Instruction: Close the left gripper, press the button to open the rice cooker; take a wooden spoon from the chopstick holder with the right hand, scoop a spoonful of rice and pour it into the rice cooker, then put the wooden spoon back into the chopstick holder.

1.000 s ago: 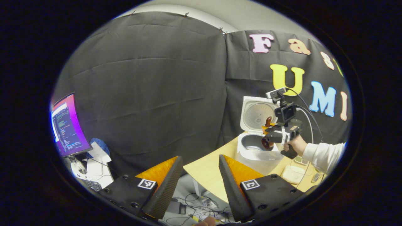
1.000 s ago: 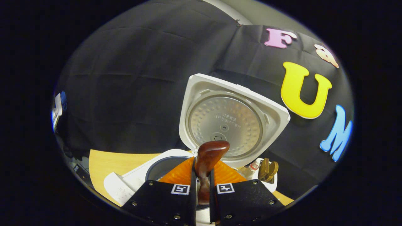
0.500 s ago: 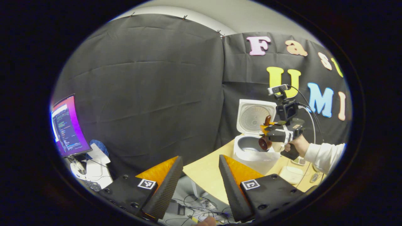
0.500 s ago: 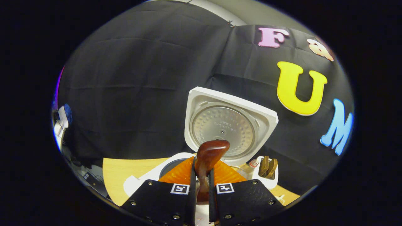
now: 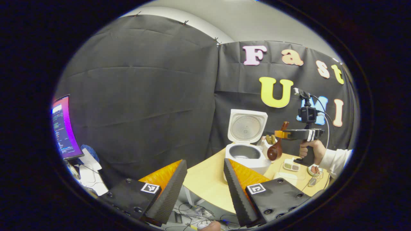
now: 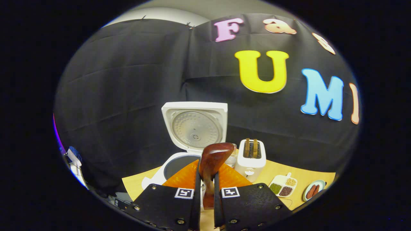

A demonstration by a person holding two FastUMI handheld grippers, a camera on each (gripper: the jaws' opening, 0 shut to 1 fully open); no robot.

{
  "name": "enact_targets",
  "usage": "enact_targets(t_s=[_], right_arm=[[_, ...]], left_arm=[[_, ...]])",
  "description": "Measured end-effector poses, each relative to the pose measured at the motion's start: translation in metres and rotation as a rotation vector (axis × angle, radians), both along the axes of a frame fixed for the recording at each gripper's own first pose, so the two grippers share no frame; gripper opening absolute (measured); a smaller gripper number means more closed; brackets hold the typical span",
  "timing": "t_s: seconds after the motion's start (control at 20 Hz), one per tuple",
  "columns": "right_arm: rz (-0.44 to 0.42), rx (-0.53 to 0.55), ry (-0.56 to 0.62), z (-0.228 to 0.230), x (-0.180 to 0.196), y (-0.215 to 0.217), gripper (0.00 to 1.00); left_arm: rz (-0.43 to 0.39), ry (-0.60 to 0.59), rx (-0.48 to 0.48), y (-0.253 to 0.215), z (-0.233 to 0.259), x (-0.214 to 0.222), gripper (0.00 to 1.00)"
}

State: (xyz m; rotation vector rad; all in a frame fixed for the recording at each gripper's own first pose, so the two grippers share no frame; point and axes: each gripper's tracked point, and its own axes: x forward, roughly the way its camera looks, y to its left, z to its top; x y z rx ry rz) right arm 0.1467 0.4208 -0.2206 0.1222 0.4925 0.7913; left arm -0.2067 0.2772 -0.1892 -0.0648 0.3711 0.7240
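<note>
The white rice cooker (image 5: pixel 245 155) stands on the wooden table with its lid (image 5: pixel 247 126) raised. Its dark pot (image 6: pixel 179 163) is open to view. My right gripper (image 5: pixel 278 133) is shut on a dark wooden spoon (image 5: pixel 275 150), held to the right of the cooker by a hand (image 5: pixel 310 150). The spoon's bowl hangs downward beside the pot. In the right gripper view the spoon (image 6: pixel 213 157) stands upright between the fingers of the right gripper (image 6: pixel 208 164). My left gripper (image 5: pixel 205 160) is open and holds nothing, off the table's near left edge.
A white toaster (image 6: pixel 250 157) with two slices stands right of the cooker. A divided tray of grains (image 6: pixel 282 186) and a small plate (image 6: pixel 313 189) lie further right. A monitor (image 5: pixel 62 128) glows far left. Cables (image 5: pixel 199 213) lie on the floor below the table edge (image 5: pixel 205 189).
The right gripper has drawn back from above the pot to the right, still holding the spoon. The cooker looks smaller in both views; toaster, tray and plate came into the right gripper view.
</note>
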Motion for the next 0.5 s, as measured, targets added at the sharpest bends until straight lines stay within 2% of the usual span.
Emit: enact_targets(t_s=[0.15, 0.45, 0.5], right_arm=[[-0.117, 0.004, 0.046, 0.005, 0.001, -0.068, 0.17], [-0.335, -0.029, 0.08, -0.001, 0.011, -0.199, 0.17], [-0.364, -0.029, 0.083, -0.002, 0.012, -0.219, 0.17]], left_arm=[[-0.077, -0.024, -0.001, -0.01, -0.005, 0.005, 0.79], [-0.222, -0.066, -0.08, -0.051, -0.026, 0.033, 0.78], [-0.231, -0.068, -0.083, -0.056, -0.026, 0.036, 0.83]])
